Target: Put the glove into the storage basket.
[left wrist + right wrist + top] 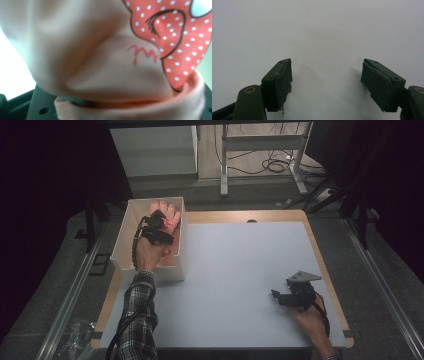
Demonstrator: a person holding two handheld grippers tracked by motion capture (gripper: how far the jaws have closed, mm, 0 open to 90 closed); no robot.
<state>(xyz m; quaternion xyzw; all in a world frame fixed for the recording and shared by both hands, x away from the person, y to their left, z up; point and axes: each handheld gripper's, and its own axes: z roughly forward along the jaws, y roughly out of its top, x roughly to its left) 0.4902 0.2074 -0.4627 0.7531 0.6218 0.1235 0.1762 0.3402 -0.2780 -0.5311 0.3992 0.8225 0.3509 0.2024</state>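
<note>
Two hand-held grippers were at a table w/ a white mat [240, 270]. The left gripper [161, 226] was inside a white box [121, 237] at the table's far-left corner, held by a hand w/ a plaid sleeve [137, 312]. A pink glove [169, 213] sat at that gripper's tip, fingers fanned toward the box's far wall. In the left gripper view the glove [100, 57] was right up against the lens: peach fabric w/ a red, white-dotted patch and a rolled cuff along the bottom; the jaws were mostly covered by it. The glove looked pinched between the left jaws, part-way closed, approx. half their spread, though the pads themselves were hidden.

The right gripper [276, 295] rested low over the mat near the table's near-right corner, well apart from the box, a grey plate [302, 277] on top. In the right gripper view its jaws stood wide apart w/ nothing between them, just bare mat [322, 32] below.
</note>
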